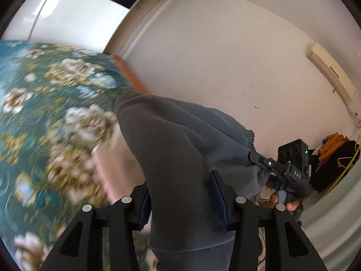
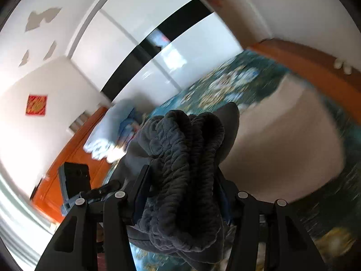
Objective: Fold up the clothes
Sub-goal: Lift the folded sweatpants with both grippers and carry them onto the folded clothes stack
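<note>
A dark grey garment [image 1: 178, 149] with an elastic ribbed band hangs in the air above the bed. My left gripper [image 1: 180, 201] is shut on a fold of it, the cloth filling the gap between the fingers. My right gripper [image 2: 182, 192] is shut on the bunched ribbed band [image 2: 187, 158]. The right gripper also shows in the left wrist view [image 1: 259, 160] at the right, pinching the cloth's far edge, with a hand below it. The garment stretches between the two grippers.
A bed with a teal floral cover [image 1: 45, 113] lies under the garment, with a beige cloth [image 2: 282, 140] on it and a pale blue pile [image 2: 108, 133] at its far end. An orange wooden bed frame [image 2: 304, 61], white wardrobe doors [image 2: 135, 52] and an air conditioner [image 1: 329, 70] surround it.
</note>
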